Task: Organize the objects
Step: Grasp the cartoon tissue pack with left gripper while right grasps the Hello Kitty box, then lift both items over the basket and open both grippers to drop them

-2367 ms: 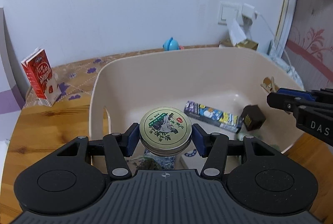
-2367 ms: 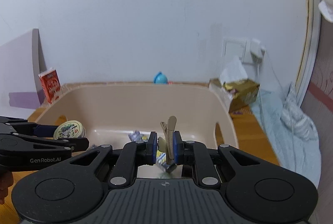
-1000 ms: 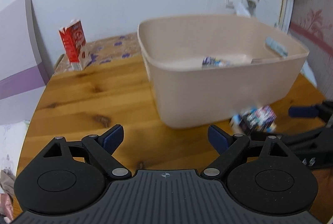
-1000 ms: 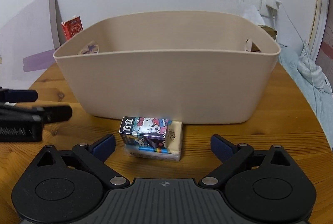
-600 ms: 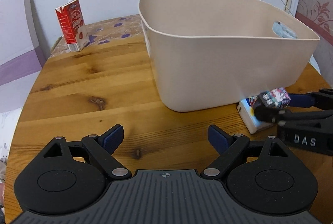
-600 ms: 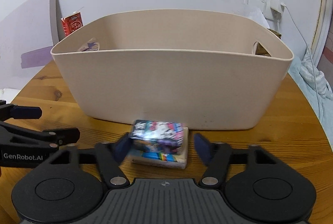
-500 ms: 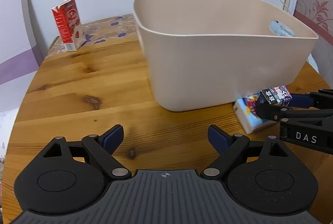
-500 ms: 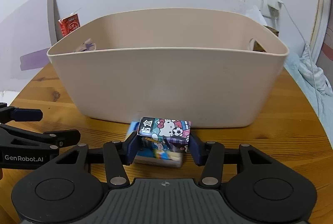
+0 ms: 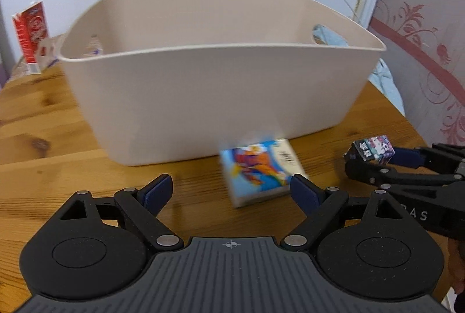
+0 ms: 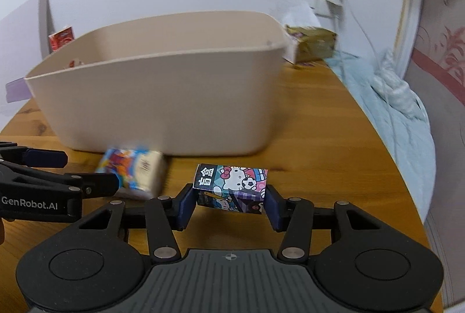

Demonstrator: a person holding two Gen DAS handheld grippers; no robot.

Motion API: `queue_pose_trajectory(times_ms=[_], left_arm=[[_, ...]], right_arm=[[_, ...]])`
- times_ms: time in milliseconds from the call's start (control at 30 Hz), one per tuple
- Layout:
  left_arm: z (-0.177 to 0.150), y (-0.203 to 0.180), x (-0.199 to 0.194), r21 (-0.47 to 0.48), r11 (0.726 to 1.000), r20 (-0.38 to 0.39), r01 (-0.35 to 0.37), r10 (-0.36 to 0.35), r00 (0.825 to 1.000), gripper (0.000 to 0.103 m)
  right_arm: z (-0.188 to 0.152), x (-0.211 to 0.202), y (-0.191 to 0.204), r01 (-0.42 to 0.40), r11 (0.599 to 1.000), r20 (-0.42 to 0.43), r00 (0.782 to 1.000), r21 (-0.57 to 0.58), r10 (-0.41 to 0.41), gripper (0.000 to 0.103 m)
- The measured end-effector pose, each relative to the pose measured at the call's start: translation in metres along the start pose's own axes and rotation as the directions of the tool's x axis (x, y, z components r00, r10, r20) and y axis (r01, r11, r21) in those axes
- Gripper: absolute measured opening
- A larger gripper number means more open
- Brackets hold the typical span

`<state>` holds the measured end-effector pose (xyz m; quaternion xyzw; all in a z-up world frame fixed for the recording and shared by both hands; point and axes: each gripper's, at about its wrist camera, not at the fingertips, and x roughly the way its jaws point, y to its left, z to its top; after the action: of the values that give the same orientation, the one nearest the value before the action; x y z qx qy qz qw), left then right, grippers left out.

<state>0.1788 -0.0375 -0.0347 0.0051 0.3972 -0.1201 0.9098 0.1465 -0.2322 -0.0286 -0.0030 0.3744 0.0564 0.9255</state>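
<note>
The box (image 10: 231, 185) is clamped in the right gripper (image 10: 229, 204) — to be carried over the bin (image 10: 162, 97) rim; the left gripper (image 9: 229, 192) is spread wide, empty.

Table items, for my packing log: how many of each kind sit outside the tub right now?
Cartoon box: 1
Tissue pack: 1
Red carton: 1
Yellow box: 1
Total: 4

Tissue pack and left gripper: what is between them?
Only bare wooden table. In the left wrist view the tissue pack lies just ahead of the open left gripper, toward its right finger.
</note>
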Motion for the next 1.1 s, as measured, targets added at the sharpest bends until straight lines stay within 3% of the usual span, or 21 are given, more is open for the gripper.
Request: queue_pose_trajectory(times_ms=[233, 400, 500, 533, 800, 1100], left_arm=[[0.000, -0.024, 0.022, -0.002, 1.000, -0.031, -0.001, 0.001, 1.000, 0.089], [0.003, -0.029, 0.033, 0.029, 0.997, -0.020, -0.076, 0.076, 0.997, 0.088], [0.004, -0.029, 0.031, 0.042, 0.995, -0.009, -0.092, 0.092, 0.996, 0.072], [0.005, -0.028, 0.030, 0.040, 0.996, -0.018, -0.085, 0.085, 0.996, 0.072], [-0.002, -0.009, 0.009, -0.005, 0.998, -0.043, -0.061, 0.061, 0.997, 0.068], [-0.003, 0.005, -0.045, 0.017, 0.998, 0.059, -0.066, 0.065, 0.996, 0.068]], right_arm=[[-0.009, 0.008, -0.019, -0.010, 1.000, -0.029, 1.000, 0.021, 0.011, 0.048], [-0.006, 0.013, -0.019, -0.020, 1.000, -0.031, 0.999, 0.024, 0.021, 0.048], [-0.003, 0.016, -0.014, -0.031, 0.999, -0.029, 0.999, 0.015, 0.032, 0.048], [-0.003, 0.015, -0.011, -0.035, 0.999, -0.029, 0.999, 0.015, 0.036, 0.048], [0.001, 0.005, 0.003, -0.063, 0.998, 0.002, 0.998, -0.006, 0.063, 0.048], [0.011, -0.030, 0.007, -0.079, 0.997, 0.089, 0.993, -0.010, 0.080, 0.048]])
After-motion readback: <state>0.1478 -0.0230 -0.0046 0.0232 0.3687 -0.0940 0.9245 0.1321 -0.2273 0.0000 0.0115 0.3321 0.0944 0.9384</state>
